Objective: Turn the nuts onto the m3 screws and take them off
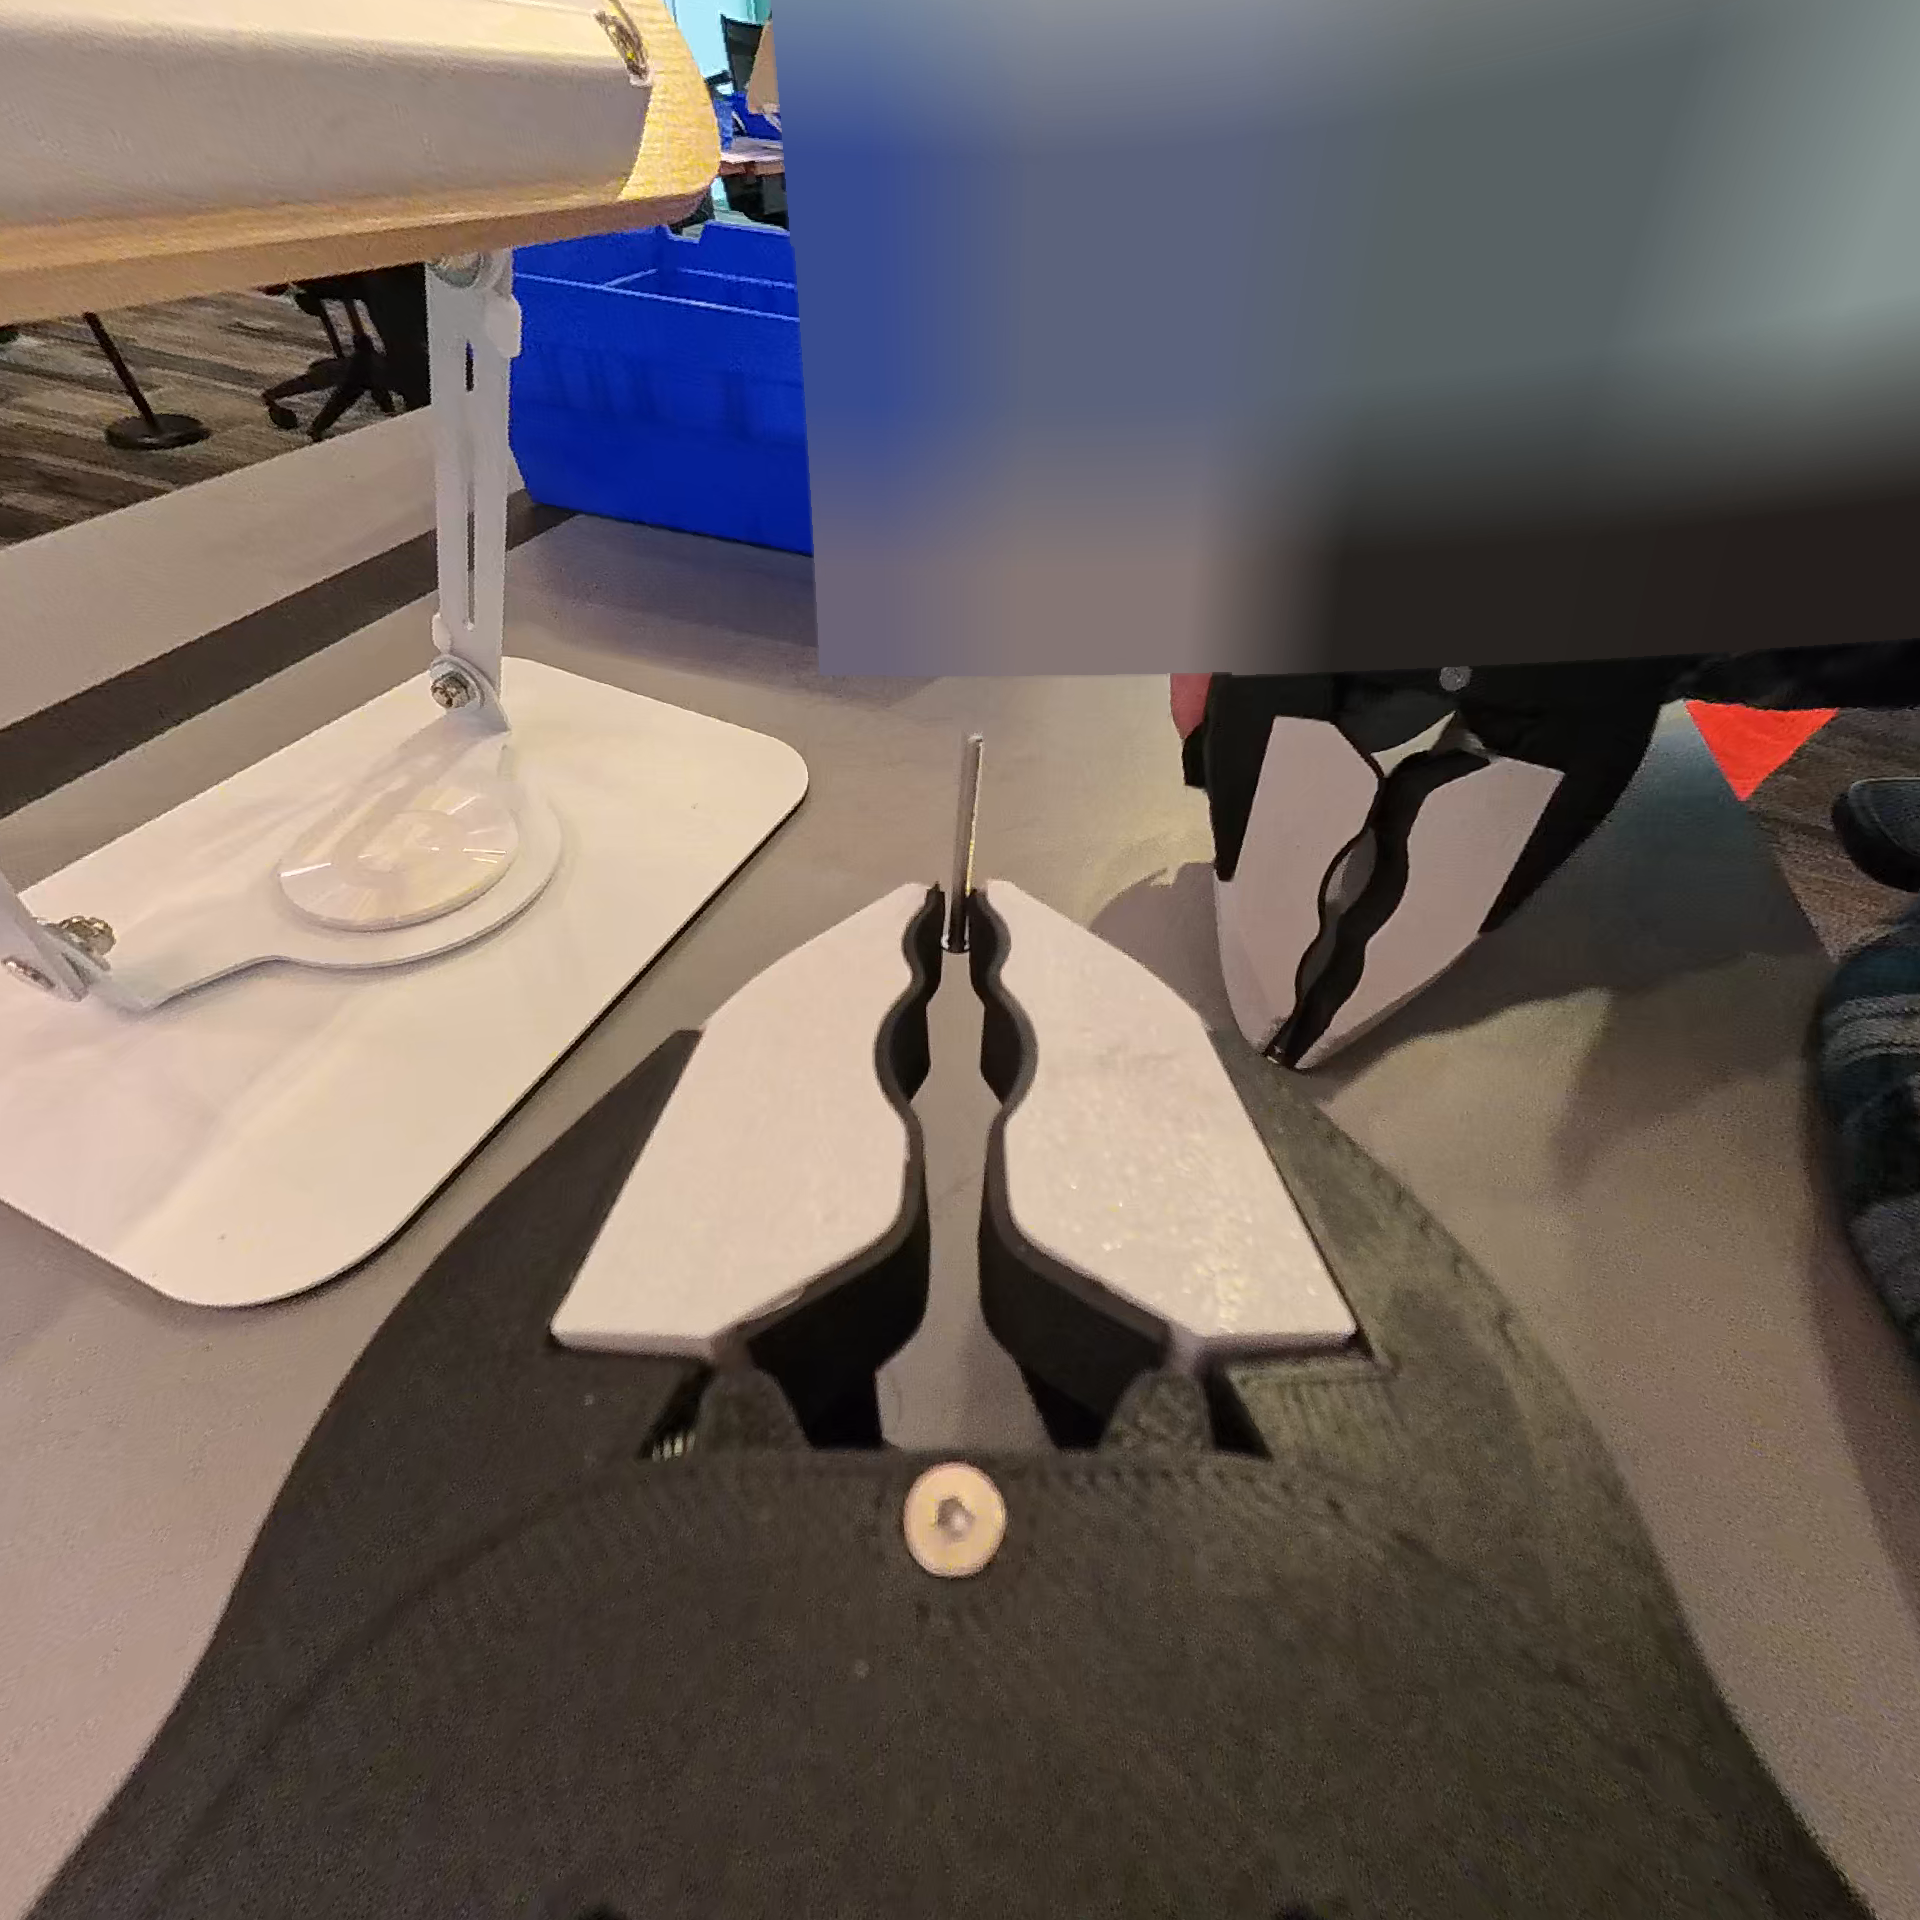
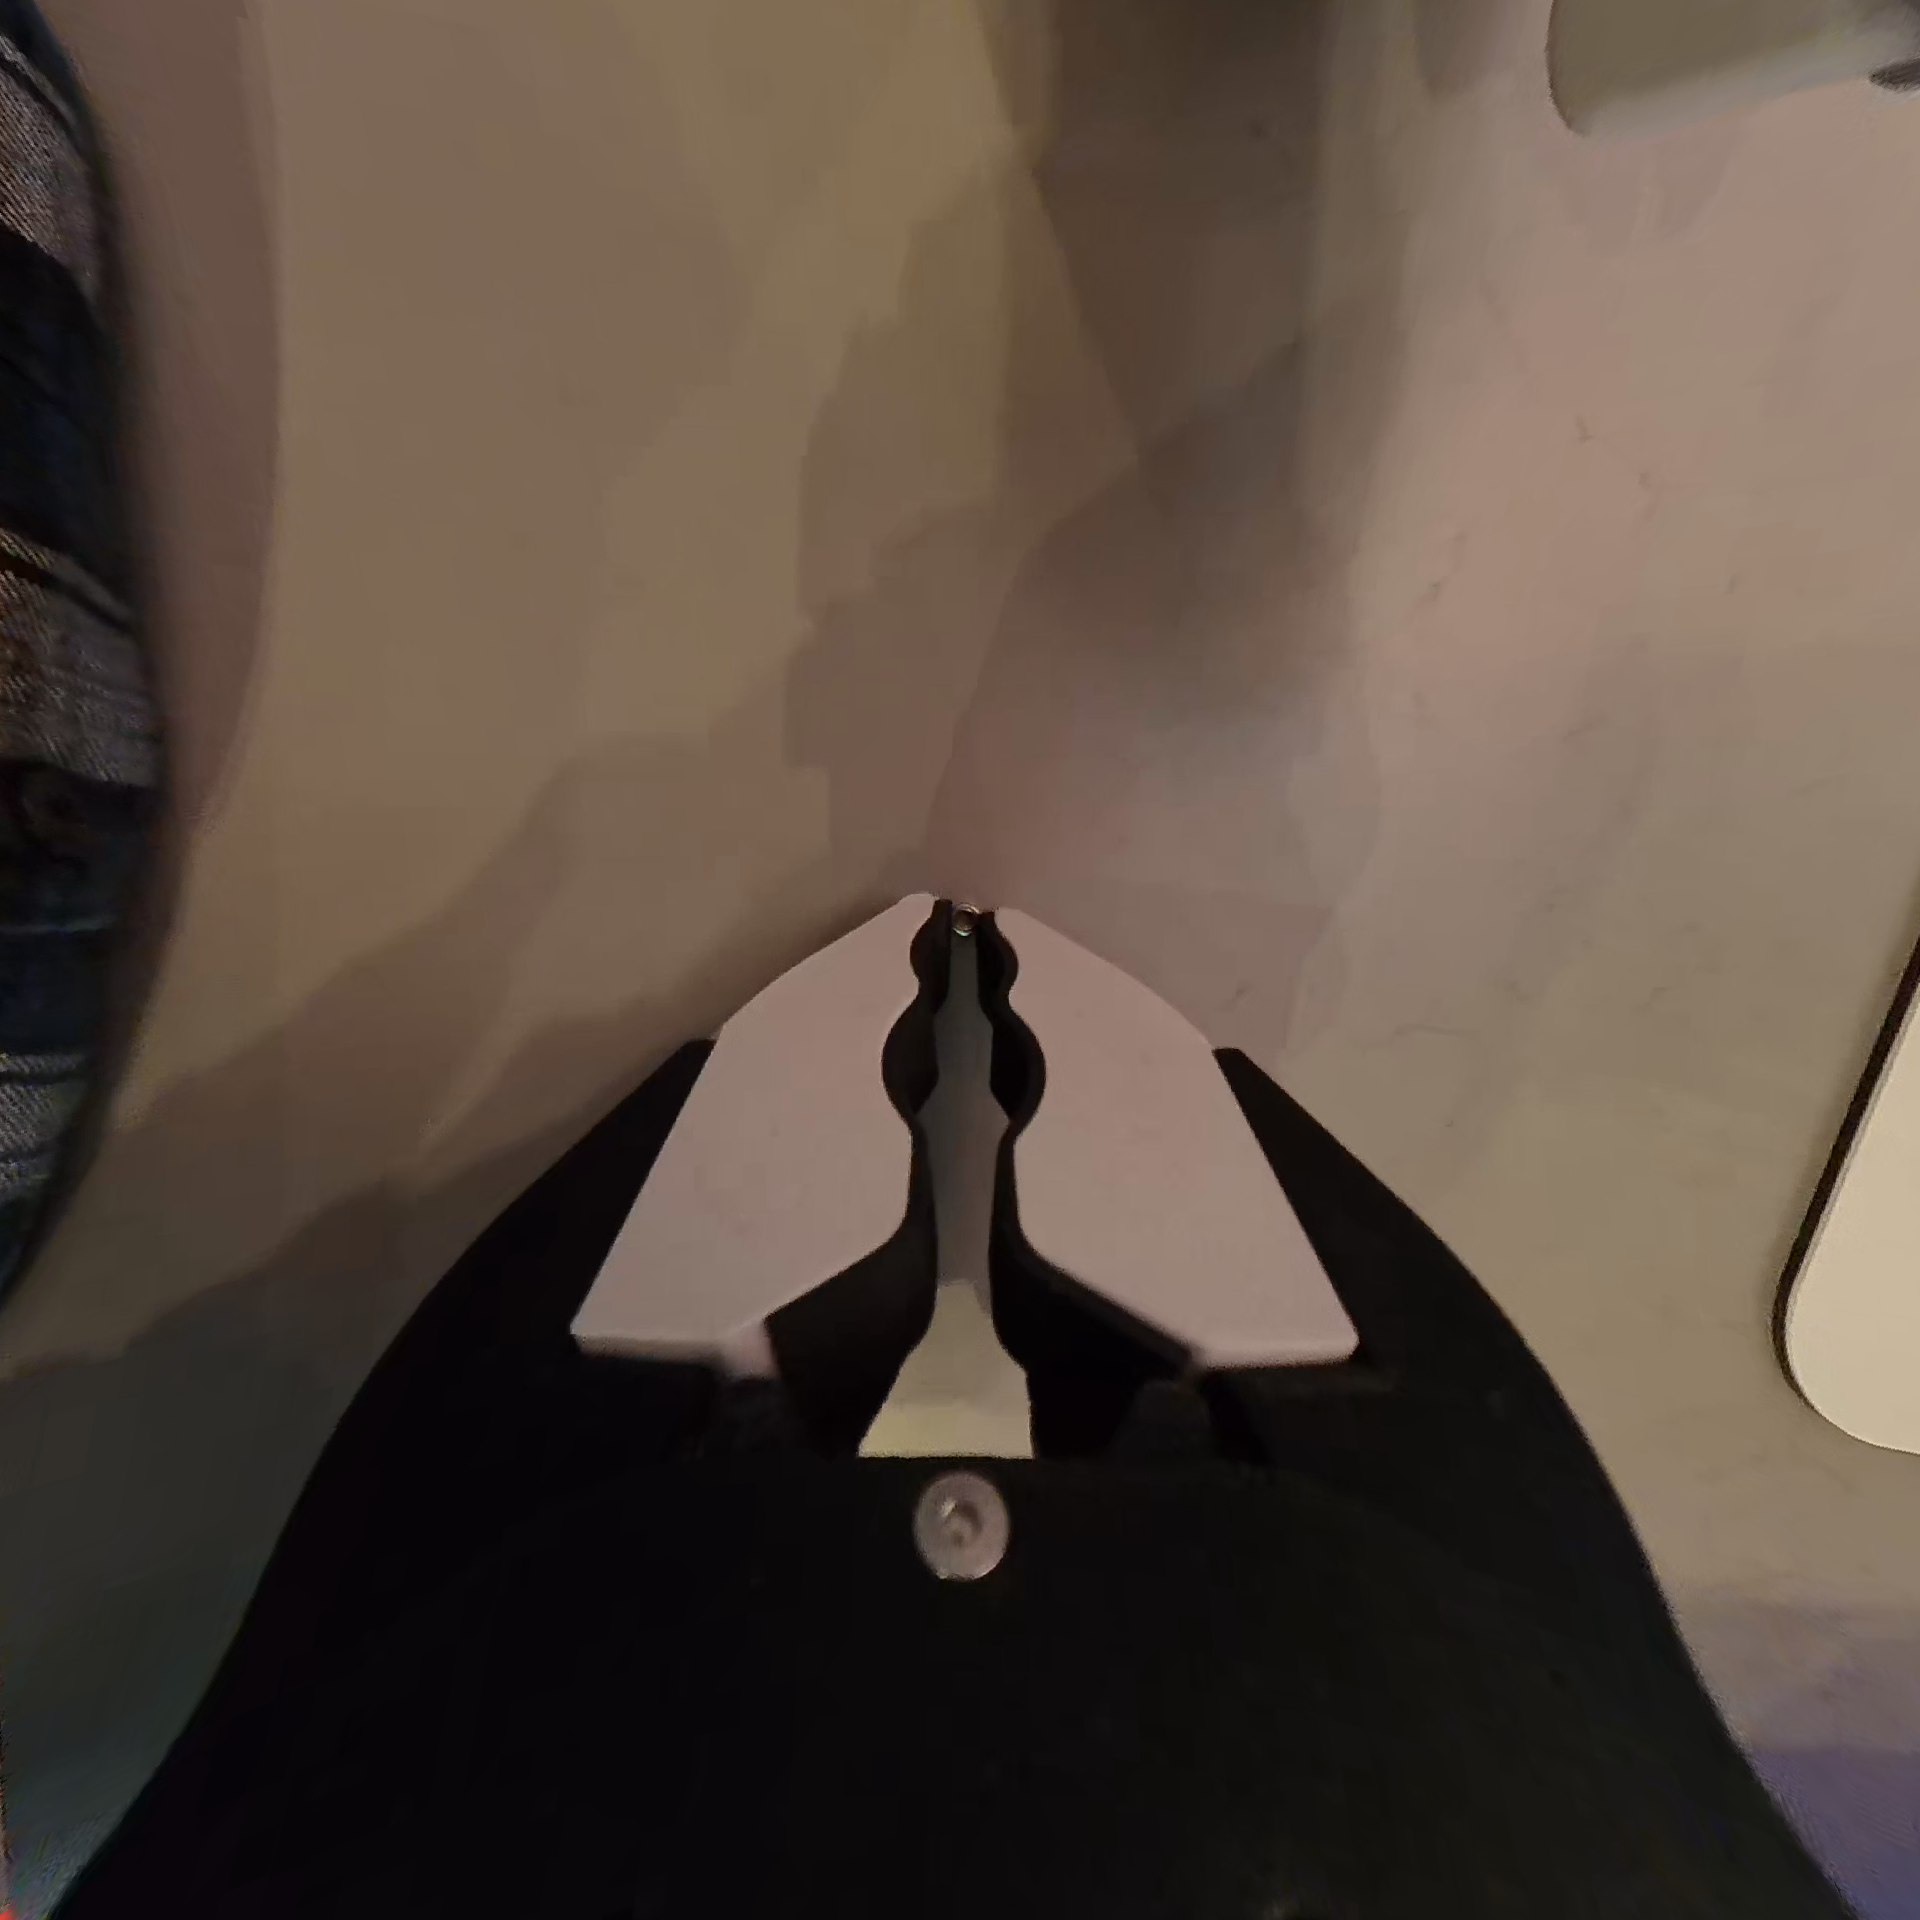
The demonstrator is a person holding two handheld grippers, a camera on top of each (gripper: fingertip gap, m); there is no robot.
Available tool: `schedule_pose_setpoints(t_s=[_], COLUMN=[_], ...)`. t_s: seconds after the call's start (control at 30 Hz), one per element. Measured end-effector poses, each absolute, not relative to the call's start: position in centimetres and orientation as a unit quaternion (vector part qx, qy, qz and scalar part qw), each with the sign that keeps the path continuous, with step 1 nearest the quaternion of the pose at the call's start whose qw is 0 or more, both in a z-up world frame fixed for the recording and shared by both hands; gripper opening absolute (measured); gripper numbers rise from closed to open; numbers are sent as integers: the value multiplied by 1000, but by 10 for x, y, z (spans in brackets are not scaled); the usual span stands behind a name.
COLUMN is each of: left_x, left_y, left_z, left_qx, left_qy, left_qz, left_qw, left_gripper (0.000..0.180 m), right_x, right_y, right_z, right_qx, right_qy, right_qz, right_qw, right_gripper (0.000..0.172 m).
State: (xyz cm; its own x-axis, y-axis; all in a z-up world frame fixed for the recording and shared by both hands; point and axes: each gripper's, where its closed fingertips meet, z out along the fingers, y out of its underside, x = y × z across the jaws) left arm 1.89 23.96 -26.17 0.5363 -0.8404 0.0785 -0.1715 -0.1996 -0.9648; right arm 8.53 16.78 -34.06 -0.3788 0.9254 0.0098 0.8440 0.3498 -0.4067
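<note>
A thin, straight metal pin (image 1: 970,821) is pinched at the very tips of the left claw (image 1: 958,914), most of its length projecting forward beyond the white fingers (image 1: 821,1081) above the grey table (image 1: 1039,707). To the right of that claw and slightly ahead of it, the right claw (image 1: 1288,1055) is angled steeply down, its tips at or almost at the table surface. From its own view, the right claw (image 2: 964,916) is seen nearly pressed together on a tiny round silvery part (image 2: 965,918), possibly a small nut or screw head; its kind cannot be told.

To the left of the left claw a flat white metal stand base with rounded corners (image 1: 644,790) lies on the table, carrying a slotted white upright bracket (image 1: 468,520) under a pale wooden board (image 1: 312,239). Beyond it a blue plastic bin (image 1: 665,395) is seen. The edge of the same white base (image 2: 1860,1247) is visible to the right of the right claw.

Both grips appear precarious: each item is caught only by the outermost edge of the pads. A slight twist or a knock against the table could cause the pin to pivot or slide out, and the tiny part could be squeezed sideways and lost on the table.
</note>
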Motion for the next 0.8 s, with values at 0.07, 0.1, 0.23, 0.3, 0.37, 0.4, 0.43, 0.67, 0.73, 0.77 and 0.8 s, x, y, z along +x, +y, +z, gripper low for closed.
schedule_pose_setpoints(t_s=[0.07, 0.1, 0.23, 0.3, 0.37, 0.4, 0.43, 0.67, 0.73, 0.77, 0.8], left_x=[20, 21, 25, 27, 31, 32, 34, 45, 46, 46, 47], left_y=[239, 239, 236, 234, 232, 231, 230, 221, 219, 219, 218], left_z=[-262, -263, -266, -269, -271, -272, -273, -277, -277, -277, -277], left_qx=[-704, -704, -705, -705, -705, -706, -707, -703, -702, -702, -701], left_qy=[362, 363, 377, 386, 396, 399, 402, 425, 429, 431, 432], left_qz=[-320, -320, -318, -312, -312, -310, -309, -315, -312, -311, -311], left_qw=[520, 519, 510, 506, 499, 497, 493, 475, 475, 474, 475], left_gripper=[4, 4, 4, 4, 4, 4, 4, 4, 4, 4, 4], right_x=[86, 86, 84, 81, 77, 75, 72, 50, 46, 44, 44], right_y=[171, 172, 180, 186, 195, 200, 204, 213, 214, 214, 214], right_z=[-339, -336, -320, -305, -286, -277, -268, -229, -227, -227, -228], right_qx=[-547, -548, -552, -552, -550, -547, -543, -508, -503, -502, -501], right_qy=[-810, -808, -798, -791, -785, -784, -784, -794, -798, -800, -801], right_qz=[170, 173, 193, 210, 221, 222, 224, 241, 241, 239, 238], right_qw=[125, 128, 146, 162, 181, 190, 199, 229, 228, 227, 226], right_gripper=[5, 5, 5, 5, 5, 5, 5, 5, 5, 5, 5])
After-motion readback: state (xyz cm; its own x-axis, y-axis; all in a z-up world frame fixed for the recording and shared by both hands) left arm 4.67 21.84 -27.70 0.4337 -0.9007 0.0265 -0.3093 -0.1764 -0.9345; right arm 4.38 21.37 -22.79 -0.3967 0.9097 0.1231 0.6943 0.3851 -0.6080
